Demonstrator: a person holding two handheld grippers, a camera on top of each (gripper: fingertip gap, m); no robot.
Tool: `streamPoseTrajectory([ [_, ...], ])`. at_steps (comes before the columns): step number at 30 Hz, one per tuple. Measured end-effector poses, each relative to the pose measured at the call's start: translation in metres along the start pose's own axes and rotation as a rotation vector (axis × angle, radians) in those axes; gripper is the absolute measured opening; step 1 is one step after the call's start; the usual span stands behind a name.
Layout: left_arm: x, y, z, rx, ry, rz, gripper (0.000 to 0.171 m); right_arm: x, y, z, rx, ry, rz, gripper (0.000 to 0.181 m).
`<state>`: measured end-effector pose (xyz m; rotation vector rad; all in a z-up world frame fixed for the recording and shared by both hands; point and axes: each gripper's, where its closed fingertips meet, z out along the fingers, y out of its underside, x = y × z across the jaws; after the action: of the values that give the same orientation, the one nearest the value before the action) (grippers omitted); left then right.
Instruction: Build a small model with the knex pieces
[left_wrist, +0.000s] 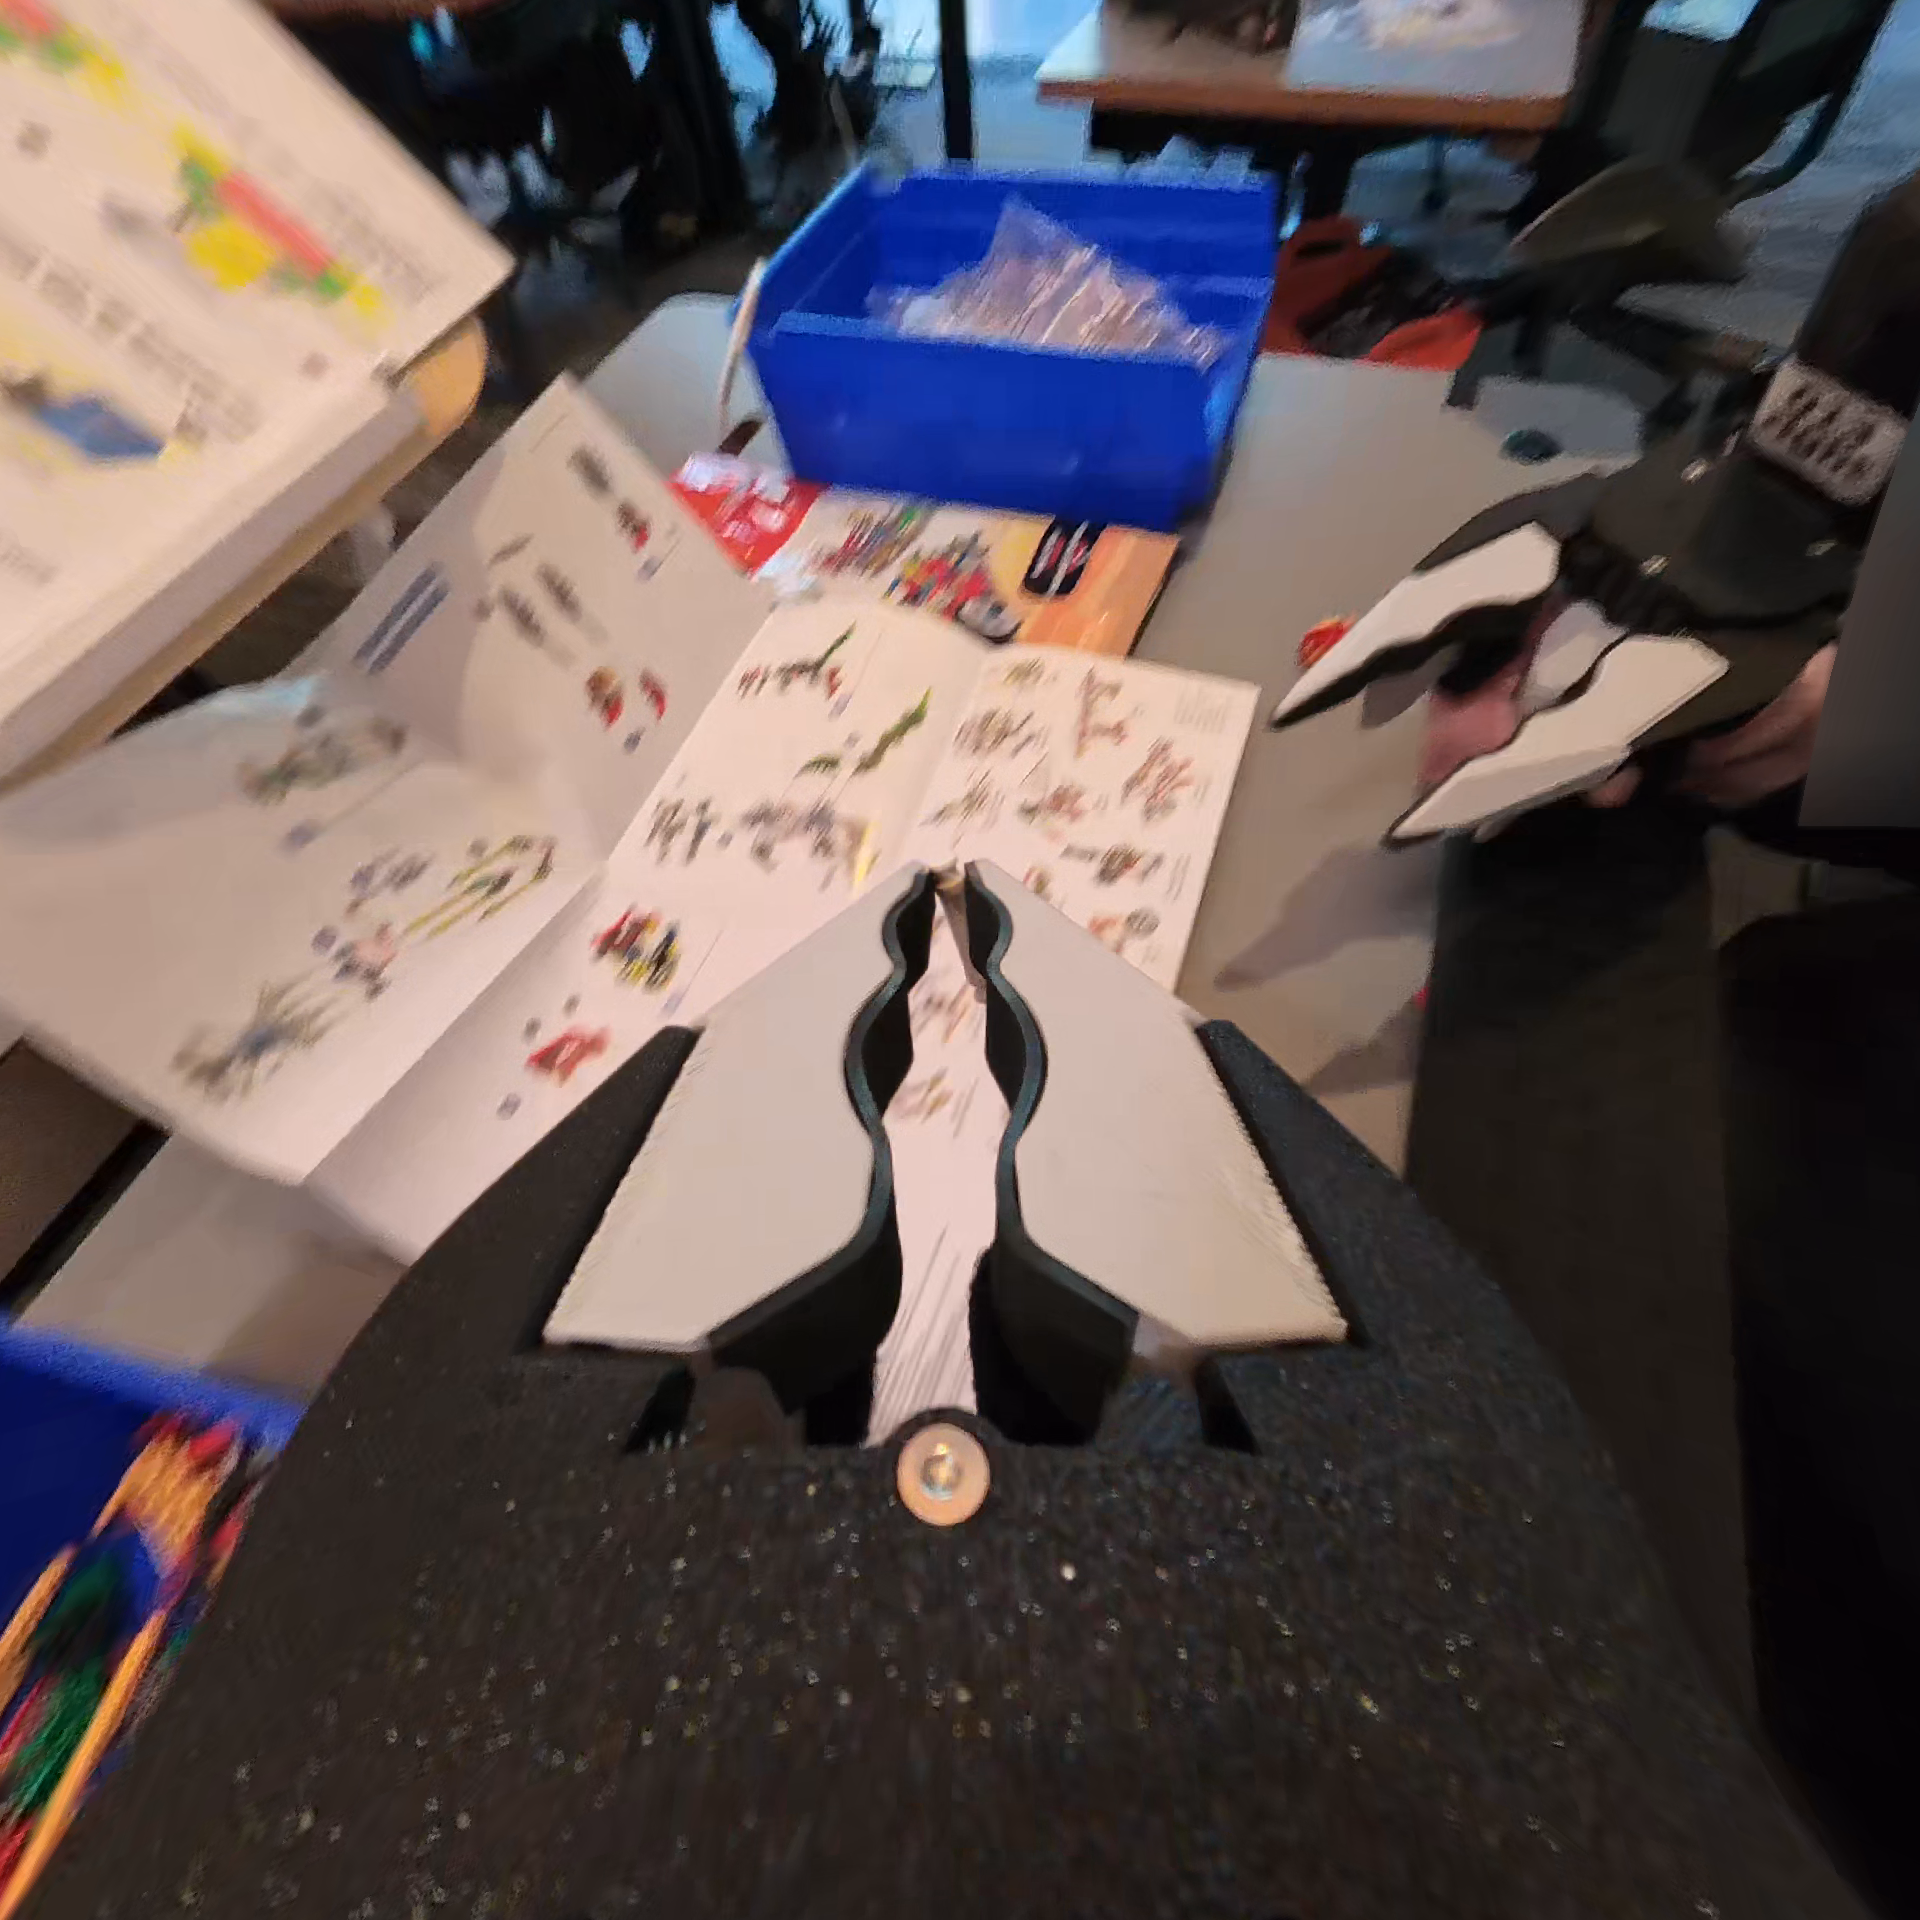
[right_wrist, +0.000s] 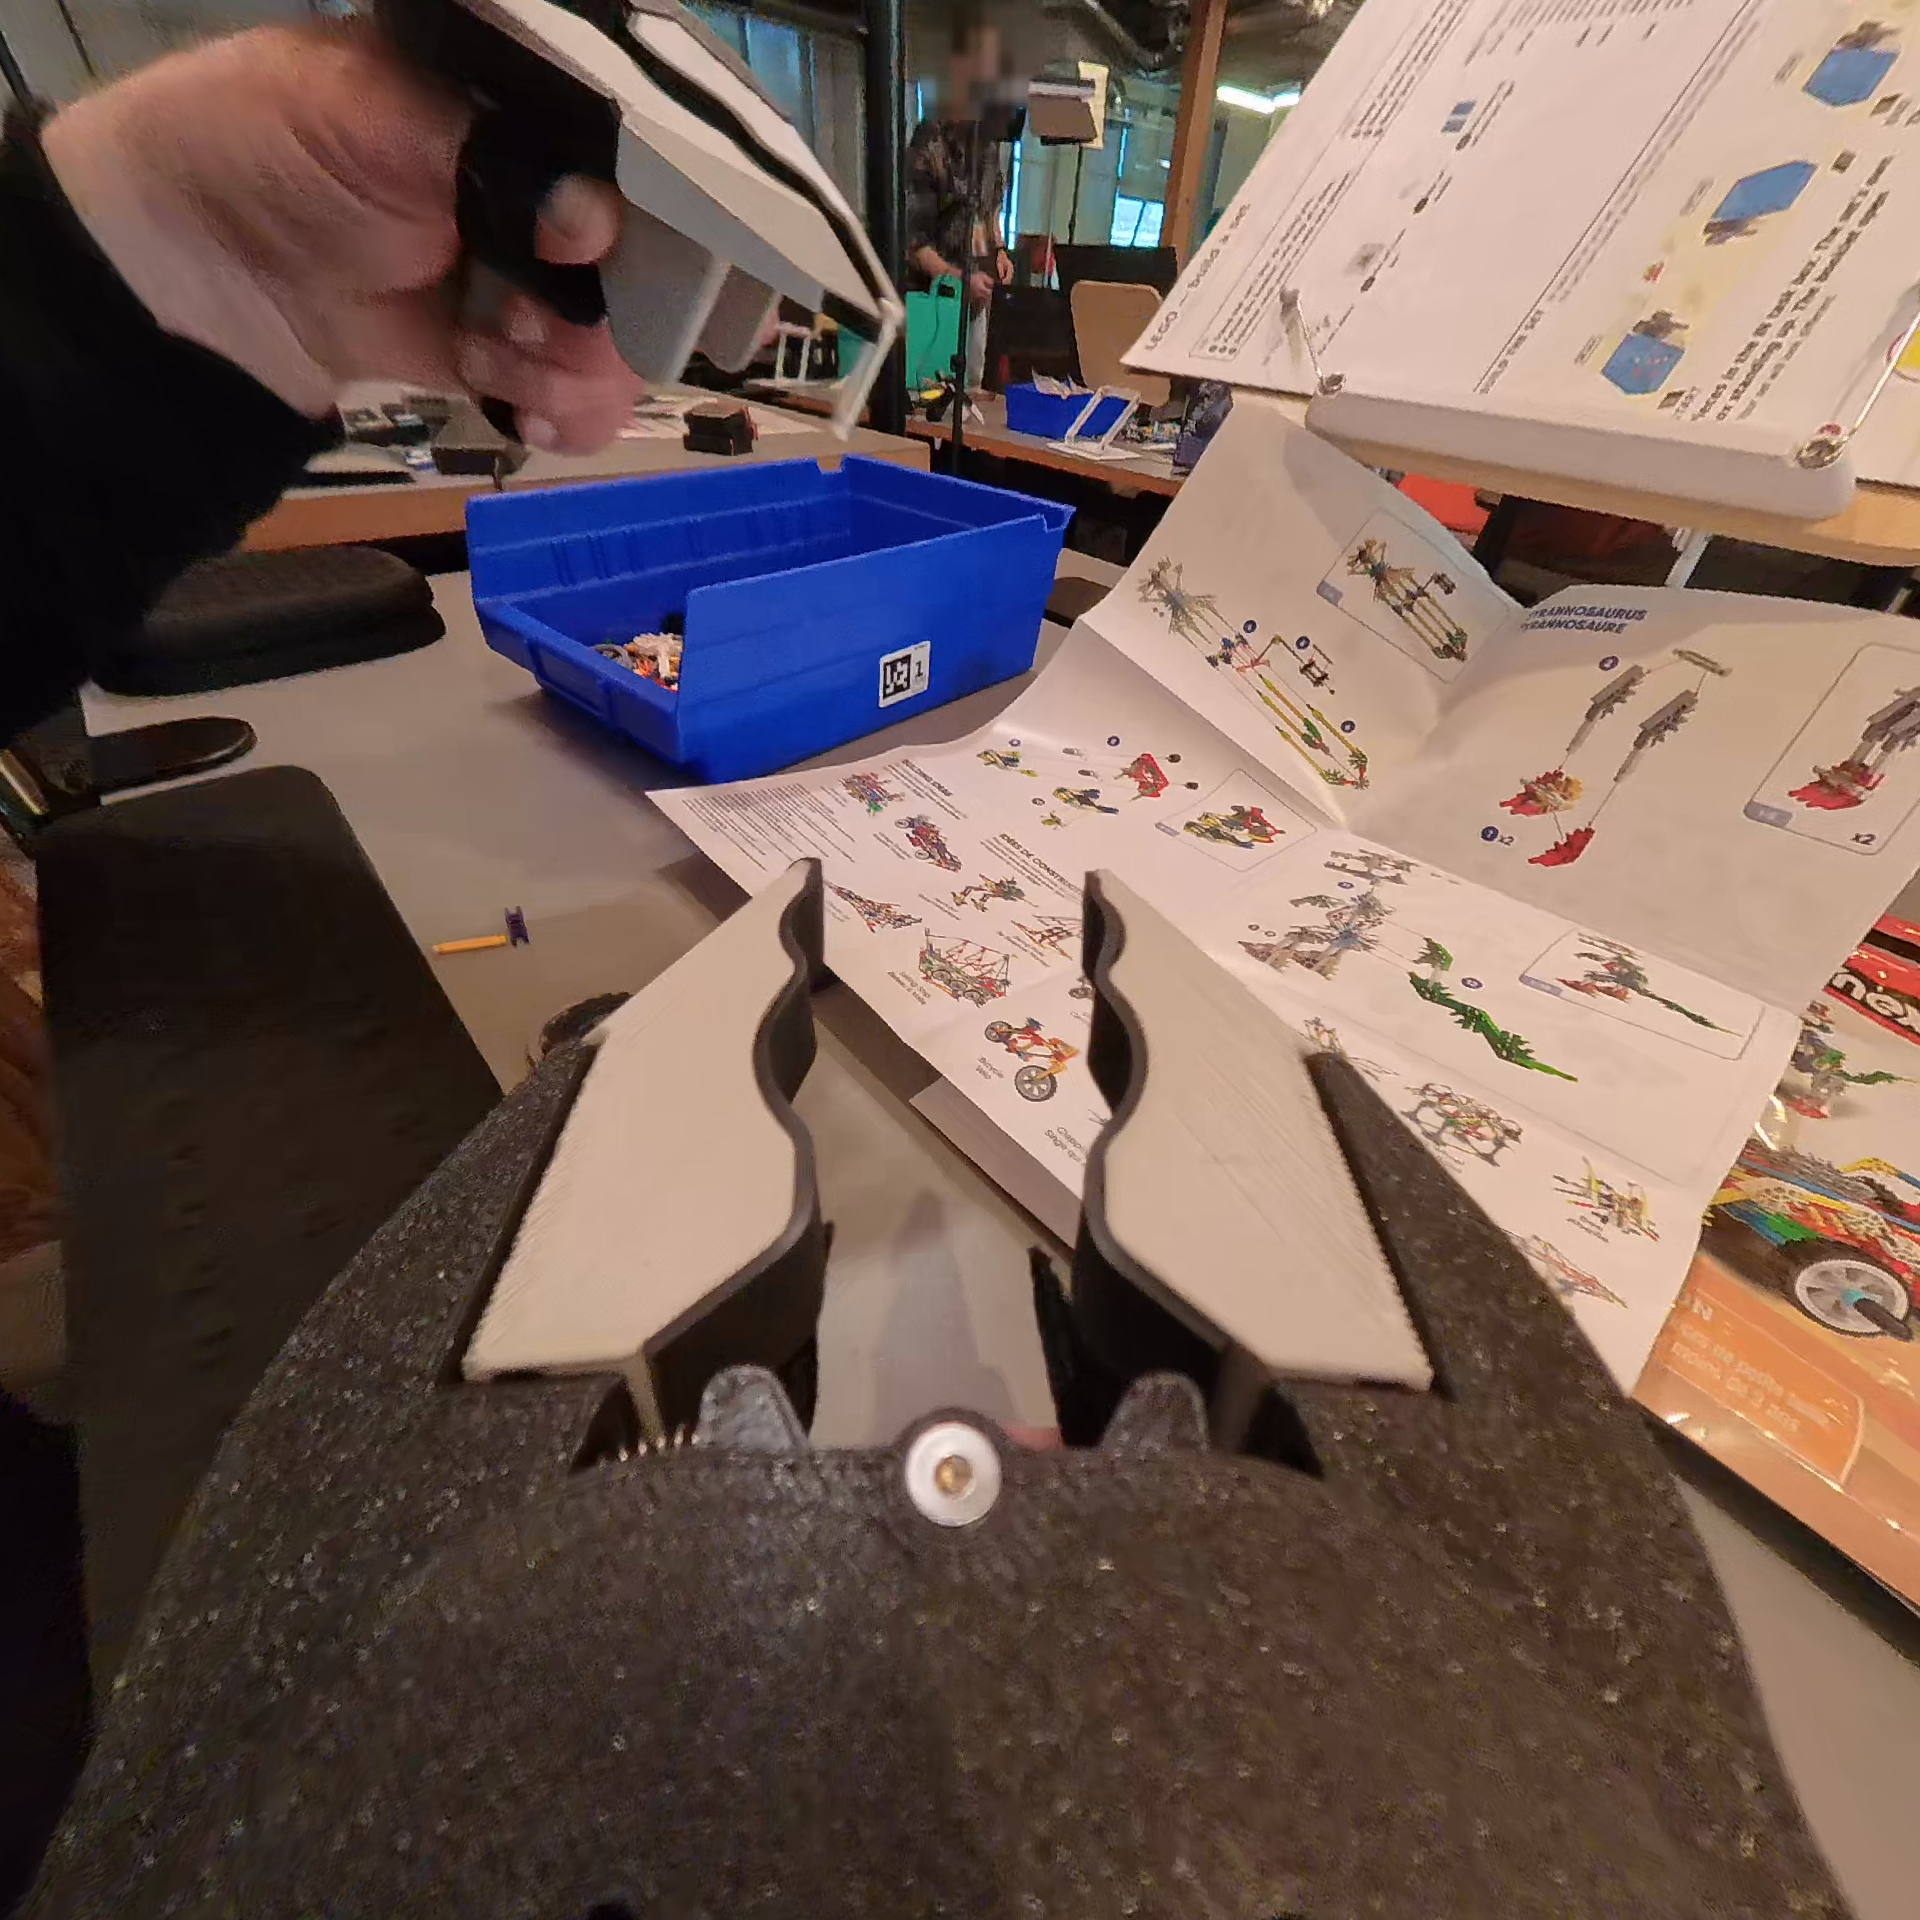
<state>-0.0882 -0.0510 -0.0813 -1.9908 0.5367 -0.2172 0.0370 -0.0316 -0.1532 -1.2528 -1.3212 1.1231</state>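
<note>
1. Left gripper (left_wrist: 948, 883): jaws drawn nearly together, tips pinched on a slim white rod piece (right_wrist: 868, 369); in the right wrist view seen hanging down from the tips, in the left wrist view only a sliver visible between them.
2. Held aloft over the grey worktop (right_wrist: 436, 790) by a hand (right_wrist: 312, 218) wrapped round the grip, black sleeve behind it, fingers pointing down and forward above the unfolded instruction sheet (left_wrist: 1039, 748).
3. Right gripper (right_wrist: 951, 914): jaws spread wide apart, nothing between them, touching nothing.
4. Poised low over the near edge of the instruction sheet (right_wrist: 1299, 935), tilted slightly down; seen from the left wrist view off to the right (left_wrist: 1444, 748), well apart from the left gripper, a hand under it.
5. Nearby: a blue bin (right_wrist: 790, 623) with small coloured parts, standing just beyond the sheet's far corner; a second blue bin (left_wrist: 997, 405) with clear plastic bags at the sheet's other end.
6. Also on the worktop: a short yellow rod with a purple connector (right_wrist: 488, 940), lying alone left of the right gripper.
7. Above the sheet: a printed page on a raised stand (right_wrist: 1558, 239); beside the sheet, a pictured box (right_wrist: 1808, 1268) showing a toy car.
</note>
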Motion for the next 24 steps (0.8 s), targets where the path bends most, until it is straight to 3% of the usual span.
streamPoseTrajectory([
  [6, 0.078, -0.044, 0.072, 0.175, 0.201, -0.009, 0.003, 0.005, -0.012, -0.017, 0.031, 0.014, 0.050, 0.046],
  [11, 0.124, -0.058, 0.120, 0.262, 0.358, -0.073, 0.003, 0.023, -0.006, -0.031, 0.009, 0.071, 0.071, 0.040],
  [17, 0.145, -0.066, 0.145, 0.352, 0.467, -0.196, 0.003, 0.040, -0.002, -0.049, 0.042, 0.127, 0.117, 0.013],
  [24, 0.149, -0.064, 0.158, 0.444, 0.525, -0.360, 0.003, 0.050, 0.001, -0.066, 0.067, 0.149, 0.145, 0.000],
])
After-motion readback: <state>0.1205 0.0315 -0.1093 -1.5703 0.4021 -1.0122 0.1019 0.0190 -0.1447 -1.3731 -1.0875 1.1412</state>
